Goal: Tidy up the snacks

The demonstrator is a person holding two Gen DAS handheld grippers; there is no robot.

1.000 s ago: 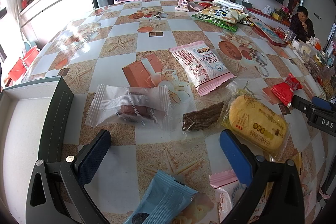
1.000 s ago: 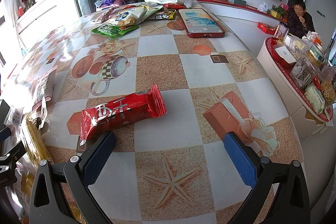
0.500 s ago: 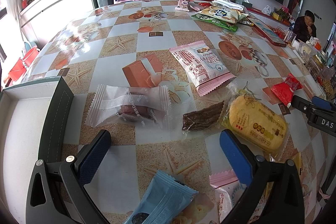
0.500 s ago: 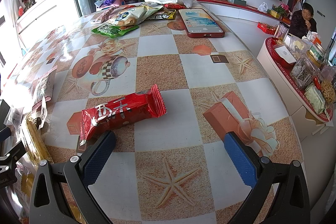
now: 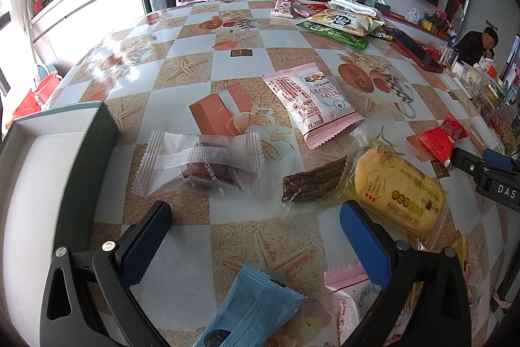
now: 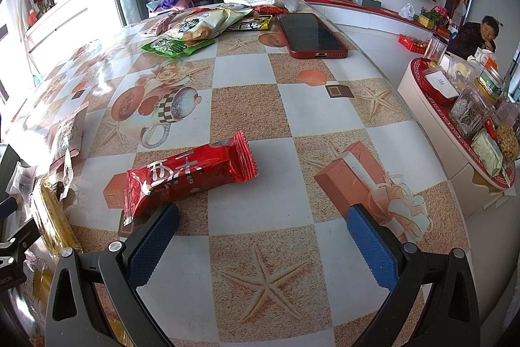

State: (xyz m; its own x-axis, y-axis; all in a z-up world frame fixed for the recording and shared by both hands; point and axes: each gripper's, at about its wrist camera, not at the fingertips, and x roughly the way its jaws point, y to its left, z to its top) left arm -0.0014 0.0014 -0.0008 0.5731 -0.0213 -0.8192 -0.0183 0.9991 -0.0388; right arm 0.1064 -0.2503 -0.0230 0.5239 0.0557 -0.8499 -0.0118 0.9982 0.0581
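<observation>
My left gripper (image 5: 255, 236) stands open just above the patterned table, nothing between its blue pads. Ahead of it lie a clear-wrapped dark pastry (image 5: 201, 166), a brown strip snack (image 5: 313, 182), a yellow cake pack (image 5: 398, 189) and a pink cranberry packet (image 5: 310, 103). A light blue packet (image 5: 256, 311) lies under the jaws. A grey box (image 5: 42, 184) with a white inside sits at the left. My right gripper (image 6: 263, 241) is open too; a red snack bar (image 6: 190, 174) lies just beyond its left finger (image 6: 152, 244). That red bar (image 5: 443, 137) also shows in the left wrist view.
A pile of larger snack bags (image 6: 191, 30) and a red-cased phone (image 6: 310, 34) lie at the table's far end. A low red-rimmed side table (image 6: 455, 132) with jars and bags stands to the right. A person (image 6: 477, 36) sits beyond it. The other gripper (image 5: 490, 176) pokes in from the right.
</observation>
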